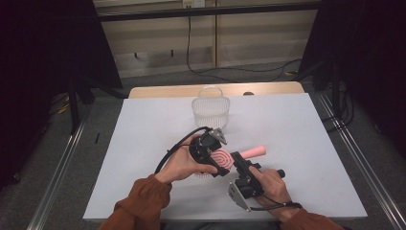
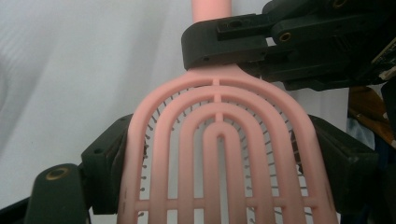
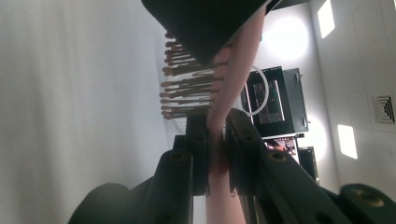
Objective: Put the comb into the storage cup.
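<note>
Apparently both tools clamp hairbrush.

High view above the table; both gripper views close on the shared hairbrush.

No readable text from my station. I find no lettering, brand, number or sign on the pink hairbrush in the left gripper view, nor on the clear basket or the white counter in the high view. In the right gripper view a dark screen shows bright patches, too blurred for me to read.
</note>
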A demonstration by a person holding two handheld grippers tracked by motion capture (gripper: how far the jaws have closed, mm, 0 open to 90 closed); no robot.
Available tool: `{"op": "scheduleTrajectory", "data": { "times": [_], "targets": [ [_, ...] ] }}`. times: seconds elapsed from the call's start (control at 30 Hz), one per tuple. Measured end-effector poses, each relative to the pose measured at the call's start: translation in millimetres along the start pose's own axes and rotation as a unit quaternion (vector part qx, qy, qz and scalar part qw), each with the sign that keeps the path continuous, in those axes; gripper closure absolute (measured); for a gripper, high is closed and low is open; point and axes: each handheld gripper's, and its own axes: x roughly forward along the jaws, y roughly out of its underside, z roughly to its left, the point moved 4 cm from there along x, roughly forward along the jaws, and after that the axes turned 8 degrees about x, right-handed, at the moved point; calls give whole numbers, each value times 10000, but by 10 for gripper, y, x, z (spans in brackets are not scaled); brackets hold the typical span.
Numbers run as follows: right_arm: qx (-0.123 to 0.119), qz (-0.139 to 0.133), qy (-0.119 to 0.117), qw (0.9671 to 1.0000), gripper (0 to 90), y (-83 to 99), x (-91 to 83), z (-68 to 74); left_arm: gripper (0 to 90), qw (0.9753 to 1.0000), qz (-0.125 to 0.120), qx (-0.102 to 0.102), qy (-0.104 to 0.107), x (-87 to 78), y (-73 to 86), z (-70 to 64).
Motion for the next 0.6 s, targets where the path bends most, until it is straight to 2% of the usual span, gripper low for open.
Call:
{"op": "scheduleTrajectory", "data": {
  "times": [0.13, 0.27, 0.3, 0.43, 0.5, 0.6],
  "targets": [
    [-36, 13, 39, 10000, 814, 2, -6, -13, 190, 9999, -136, -78, 17, -6, -8, -5],
    [-50, 8, 72, 10000, 814, 0, -8, -28, 186, 9997, -233, -56, 59, -17, -8, 7],
    [-39, 35, 61, 10000, 815, 2, -9, -28, 184, 9995, -298, -89, 40, -12, -12, 3],
    [-35, 77, 71, 9999, 816, 20, -4, -35, 135, 9993, -344, 41, -160, -39, -17, 12],
    [-10, 109, 19, 9999, 817, 31, -3, -33, 97, 9991, -378, 73, -199, -54, -15, 18],
    [42, 110, 55, 9999, 817, 40, -9, -46, 89, 9988, -439, 92, -215, -60, -3, 30]
  ]
}}
